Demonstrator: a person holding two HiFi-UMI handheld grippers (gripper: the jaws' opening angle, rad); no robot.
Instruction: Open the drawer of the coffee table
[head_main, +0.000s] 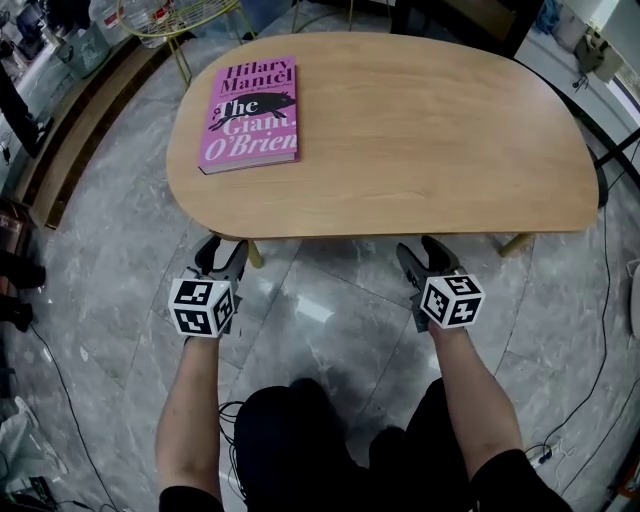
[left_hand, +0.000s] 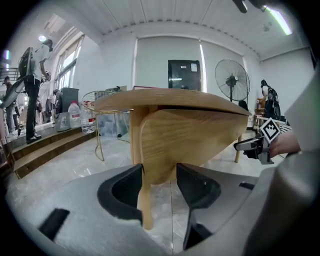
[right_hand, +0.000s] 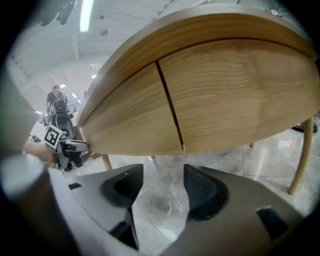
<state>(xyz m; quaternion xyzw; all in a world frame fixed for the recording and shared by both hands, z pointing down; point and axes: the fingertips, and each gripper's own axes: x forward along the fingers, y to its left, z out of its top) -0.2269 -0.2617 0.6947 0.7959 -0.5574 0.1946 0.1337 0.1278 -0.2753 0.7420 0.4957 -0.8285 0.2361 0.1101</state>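
The oval wooden coffee table (head_main: 400, 130) carries a pink book (head_main: 250, 115). Both grippers hover low at its near edge. My left gripper (head_main: 222, 252) points at the table's left end. In the left gripper view its jaws (left_hand: 160, 175) stand apart, with the lower edge of a wooden side panel (left_hand: 165, 145) and a leg (left_hand: 145, 210) showing in the gap; contact is not visible. My right gripper (head_main: 425, 250) is open (right_hand: 163, 182) with only floor between its fingers, just below two wooden front panels split by a vertical seam (right_hand: 170, 107).
A gold wire stand (head_main: 175, 20) stands behind the table at the left. A wooden step (head_main: 70, 130) runs along the left side. Cables (head_main: 600, 330) trail over the marble floor at the right. A slim table leg (right_hand: 300, 155) stands at the right. People (left_hand: 32, 85) are far off.
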